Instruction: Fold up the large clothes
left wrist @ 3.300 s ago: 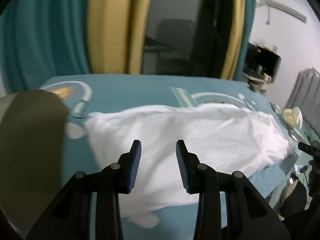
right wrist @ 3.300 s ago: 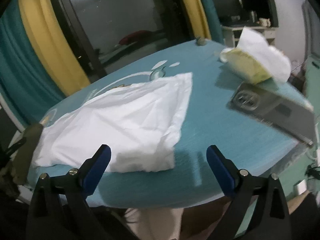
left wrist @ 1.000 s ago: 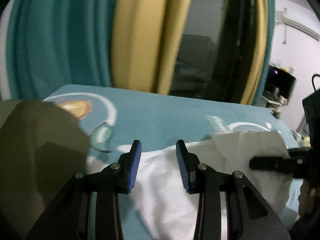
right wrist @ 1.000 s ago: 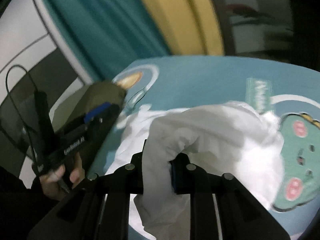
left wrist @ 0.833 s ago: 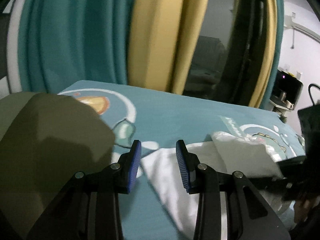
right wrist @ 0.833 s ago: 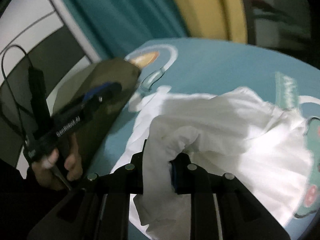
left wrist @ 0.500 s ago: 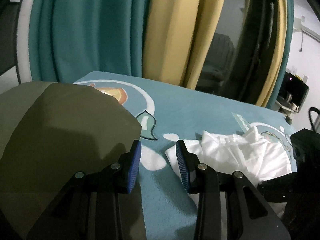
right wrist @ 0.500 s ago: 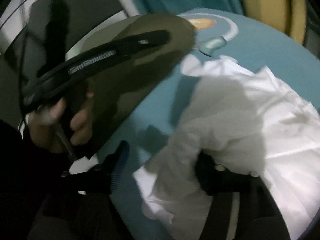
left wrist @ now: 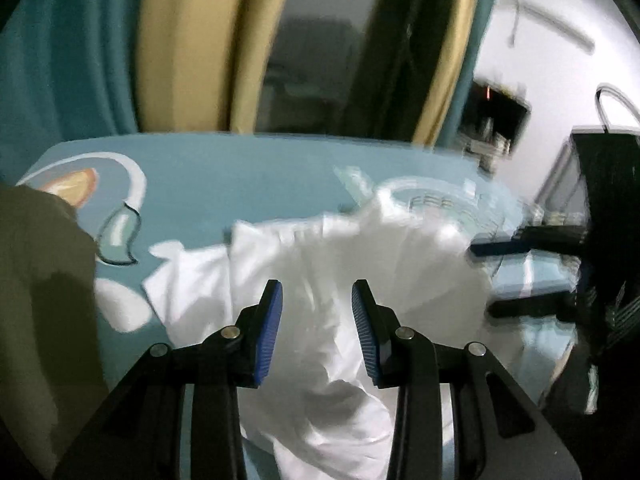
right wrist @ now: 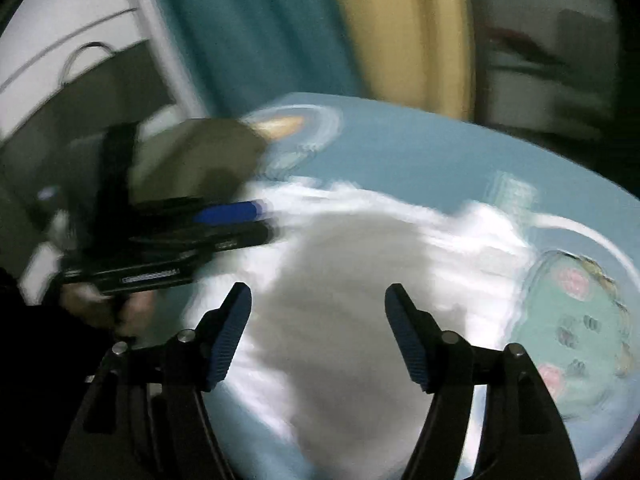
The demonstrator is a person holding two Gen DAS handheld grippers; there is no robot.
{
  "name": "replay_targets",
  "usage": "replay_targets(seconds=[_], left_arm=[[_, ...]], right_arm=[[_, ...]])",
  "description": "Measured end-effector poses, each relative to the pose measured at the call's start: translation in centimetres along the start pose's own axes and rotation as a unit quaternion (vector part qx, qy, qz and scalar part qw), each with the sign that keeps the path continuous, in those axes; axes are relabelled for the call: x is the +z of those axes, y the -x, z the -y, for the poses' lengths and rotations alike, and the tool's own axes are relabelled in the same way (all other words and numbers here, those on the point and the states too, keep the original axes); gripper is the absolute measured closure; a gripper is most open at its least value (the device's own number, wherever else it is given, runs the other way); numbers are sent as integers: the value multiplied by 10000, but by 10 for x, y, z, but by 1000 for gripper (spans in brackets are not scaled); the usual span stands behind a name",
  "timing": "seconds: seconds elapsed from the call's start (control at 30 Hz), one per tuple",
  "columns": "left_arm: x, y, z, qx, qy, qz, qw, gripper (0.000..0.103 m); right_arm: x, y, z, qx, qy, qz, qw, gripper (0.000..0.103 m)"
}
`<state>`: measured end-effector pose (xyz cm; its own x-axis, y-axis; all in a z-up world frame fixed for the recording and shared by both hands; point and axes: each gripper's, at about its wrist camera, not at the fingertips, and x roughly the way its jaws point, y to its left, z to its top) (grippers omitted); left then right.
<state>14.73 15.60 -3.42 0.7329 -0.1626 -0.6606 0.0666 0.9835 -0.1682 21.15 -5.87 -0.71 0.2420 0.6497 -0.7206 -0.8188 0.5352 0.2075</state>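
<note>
A white garment [left wrist: 340, 248] lies rumpled and doubled over on the teal printed table cover [left wrist: 240, 168]. My left gripper [left wrist: 316, 292] hovers over its near part, open, with nothing pinched between the blue pads. My right gripper [right wrist: 318, 292] hangs above the garment [right wrist: 360, 264] with its jaws opening wide and no cloth between them. Each gripper shows in the other's view: the right gripper [left wrist: 480, 278] at the garment's right edge, the left gripper [right wrist: 268, 221] at its left edge, held by a hand [right wrist: 100, 304]. Both views are motion-blurred.
An olive-green cushion-like object [left wrist: 36, 280] sits at the table's left end, close to the left gripper. Teal and yellow curtains [left wrist: 180, 48] and a dark window stand behind the table. A cartoon print [right wrist: 576, 312] marks the cover right of the garment.
The right gripper carried a fold of the garment leftward, then let it go and opened. The left gripper swung left toward the olive object and back over the garment.
</note>
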Motion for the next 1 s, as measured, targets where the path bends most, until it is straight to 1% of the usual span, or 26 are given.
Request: replay_targets(seconds=[0.03, 0.07, 0.1, 0.13, 0.17, 0.2, 0.27, 0.3, 0.37, 0.4, 0.43, 0.47, 0.5, 0.57, 0.6, 0.63, 0.67, 0.7, 0.73, 0.77, 0.8, 0.83, 0.87, 0.9, 0.93, 1.0], left_arm=[[-2, -12, 1, 158, -106, -225, 9996, 65], [-5, -21, -1, 348, -148, -375, 9986, 65], [-8, -28, -5, 673, -127, -452, 9966, 65], [-10, -30, -11, 1059, -63, -407, 9935, 65], [-11, -29, -16, 1362, -18, -308, 9902, 65], [-12, -26, -25, 1732, 58, -216, 9846, 65], [-11, -18, -41, 2117, 342, -107, 9767, 65], [-10, -9, -53, 2233, 651, -5, 9726, 65], [-8, 4, -66, 2215, 1015, 158, 9697, 65], [-7, 13, -69, 2102, 1177, 277, 9701, 65], [-6, 19, -68, 2005, 1226, 349, 9714, 65], [-5, 24, -64, 1839, 1225, 430, 9743, 65], [-3, 28, -55, 1539, 1139, 470, 9804, 65], [0, 24, -39, 1007, 940, 322, 9899, 65], [0, 18, -29, 700, 798, 140, 9943, 65], [-2, 8, -19, 469, 608, -102, 9970, 65], [-5, -3, -11, 391, 420, -373, 9977, 64], [-12, -21, -3, 470, 211, -797, 9955, 64], [-16, -31, 3, 572, 147, -1035, 9929, 64], [-22, -36, 5, 651, 134, -1100, 9917, 64], [-22, -32, 8, 700, 108, -973, 9927, 64], [-23, -32, 9, 730, 107, -1000, 9923, 64], [-24, -32, 10, 724, 79, -977, 9925, 67], [-26, -29, 8, 725, 92, -930, 9930, 77], [-28, -28, 3, 765, 131, -927, 9927, 93], [-28, -24, -6, 743, 305, -834, 9933, 96]], right_arm=[[-5, 0, 14, -308, -148, -57, 9994, 33], [-8, -1, 21, -483, -260, -96, 9984, 33], [-11, -2, 29, -623, -380, -125, 9973, 33], [-15, -1, 40, -722, -563, -138, 9957, 33], [-18, 1, 46, -721, -659, -133, 9951, 33], [-22, 3, 53, -699, -736, -123, 9948, 33], [-29, 5, 59, -695, -794, -127, 9943, 33], [-32, 9, 64, -689, -808, -119, 9943, 33], [-33, 8, 69, -606, -853, -88, 9945, 33], [-36, 11, 72, -579, -847, -82, 9947, 33], [-36, 4, 75, -548, -823, -88, 9951, 33], [-32, -8, 74, -535, -822, -120, 9951, 33], [-29, -18, 73, -501, -826, -148, 9952, 33], [-29, -35, 73, -369, -824, -154, 9958, 32], [-29, -38, 72, -331, -828, -141, 9959, 29], [-30, -41, 70, -315, -818, -102, 9961, 27], [-30, -43, 68, -319, -804, -92, 9962, 25], [-30, -44, 67, -322, -799, -85, 9962, 24], [-30, -44, 66, -328, -797, -62, 9963, 23], [-29, -43, 65, -328, -779, -44, 9964, 23], [-30, -41, 63, -343, -739, -21, 9967, 23], [-30, -40, 63, -343, -719, -4, 9968, 23], [-30, -36, 63, -322, -716, 19, 9969, 23], [-31, -32, 63, -283, -728, 50, 9969, 23], [-31, -28, 64, -279, -737, 90, 9968, 23], [-32, -21, 64, -341, -730, 175, 9966, 23]])
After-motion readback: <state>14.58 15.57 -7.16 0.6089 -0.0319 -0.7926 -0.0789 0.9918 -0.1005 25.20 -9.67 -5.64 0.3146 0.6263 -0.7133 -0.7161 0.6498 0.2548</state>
